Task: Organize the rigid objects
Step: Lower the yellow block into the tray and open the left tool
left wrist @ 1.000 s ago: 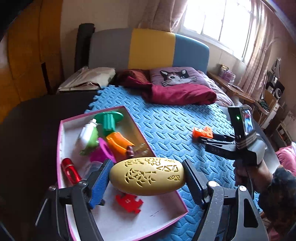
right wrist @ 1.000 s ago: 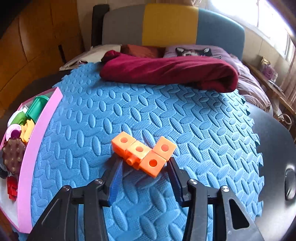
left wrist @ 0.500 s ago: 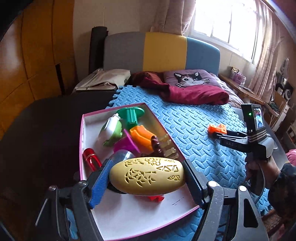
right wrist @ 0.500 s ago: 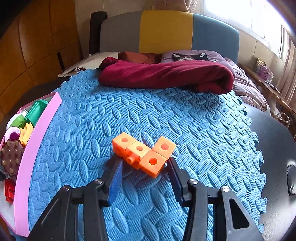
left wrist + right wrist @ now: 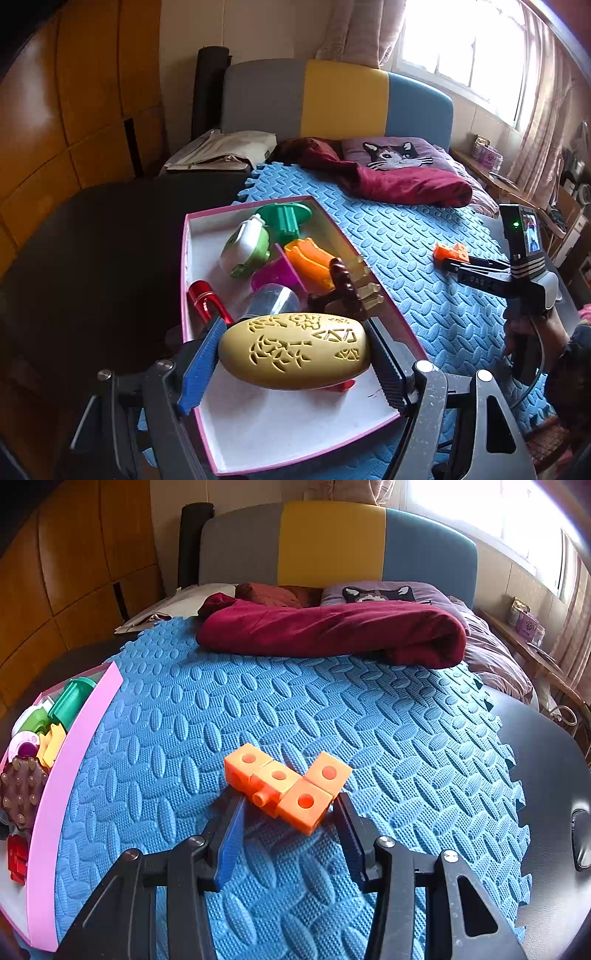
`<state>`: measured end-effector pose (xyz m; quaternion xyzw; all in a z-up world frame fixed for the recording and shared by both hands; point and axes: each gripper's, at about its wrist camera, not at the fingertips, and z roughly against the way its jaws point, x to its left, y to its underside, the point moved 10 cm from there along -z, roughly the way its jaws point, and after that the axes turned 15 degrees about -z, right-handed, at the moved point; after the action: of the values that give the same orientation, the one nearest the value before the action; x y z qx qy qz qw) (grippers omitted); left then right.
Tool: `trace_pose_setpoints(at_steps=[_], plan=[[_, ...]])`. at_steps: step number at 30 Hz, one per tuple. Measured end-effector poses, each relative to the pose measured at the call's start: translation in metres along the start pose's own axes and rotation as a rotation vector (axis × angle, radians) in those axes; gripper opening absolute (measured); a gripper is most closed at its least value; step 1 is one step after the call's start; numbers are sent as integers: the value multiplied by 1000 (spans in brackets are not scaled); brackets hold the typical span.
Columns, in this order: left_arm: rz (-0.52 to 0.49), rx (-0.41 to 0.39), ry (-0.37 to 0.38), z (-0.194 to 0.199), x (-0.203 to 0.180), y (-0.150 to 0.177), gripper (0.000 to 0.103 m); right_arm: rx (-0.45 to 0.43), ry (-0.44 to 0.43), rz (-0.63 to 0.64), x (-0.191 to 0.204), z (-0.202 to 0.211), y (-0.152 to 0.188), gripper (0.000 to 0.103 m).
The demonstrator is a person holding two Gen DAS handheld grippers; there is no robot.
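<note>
My left gripper [image 5: 295, 354] is shut on a yellow perforated egg-shaped shell [image 5: 295, 350] and holds it above the near end of the pink-rimmed tray [image 5: 384, 302]. The tray holds several toys, among them a green piece [image 5: 286, 218], an orange piece [image 5: 314, 262] and a red one [image 5: 205, 301]. My right gripper [image 5: 290, 805] is shut on an orange linked-cube block [image 5: 288, 786] just above the blue foam mat [image 5: 332, 720]. The block [image 5: 450, 253] and the right gripper [image 5: 448, 263] also show in the left wrist view.
The tray's pink wall [image 5: 70, 760] lies at the left of the right wrist view. A maroon blanket [image 5: 332, 631] and a cat pillow [image 5: 395, 155] lie at the far end. The mat ends at a dark surface [image 5: 546, 757] on the right.
The left gripper with the yellow shell has pulled back and to the left over the tray's near end. The right gripper with the orange block has barely moved.
</note>
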<state>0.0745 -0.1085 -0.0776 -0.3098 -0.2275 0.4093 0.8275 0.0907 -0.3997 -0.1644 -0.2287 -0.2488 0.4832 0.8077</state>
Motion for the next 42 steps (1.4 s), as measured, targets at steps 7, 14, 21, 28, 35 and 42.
trace_pose_setpoints(at_steps=[7, 14, 21, 28, 35, 42], plan=[[49, 21, -25, 0, 25, 15, 76, 0, 0, 0, 0, 0, 0, 48], [149, 44, -70, 7, 71, 37, 76, 0, -1, 0, 0, 0, 0, 48], [179, 64, -8, -3, 64, 43, 76, 1, -3, -2, 0, 0, 0, 48], [95, 114, 69, -27, 18, 42, 76, 2, -4, -2, -1, 0, 0, 48], [77, 142, 41, -41, 15, 48, 77, 3, -4, -2, 0, 0, 0, 48], [60, 117, -14, -34, 22, 44, 77, 2, -2, -1, 0, 0, 0, 48]])
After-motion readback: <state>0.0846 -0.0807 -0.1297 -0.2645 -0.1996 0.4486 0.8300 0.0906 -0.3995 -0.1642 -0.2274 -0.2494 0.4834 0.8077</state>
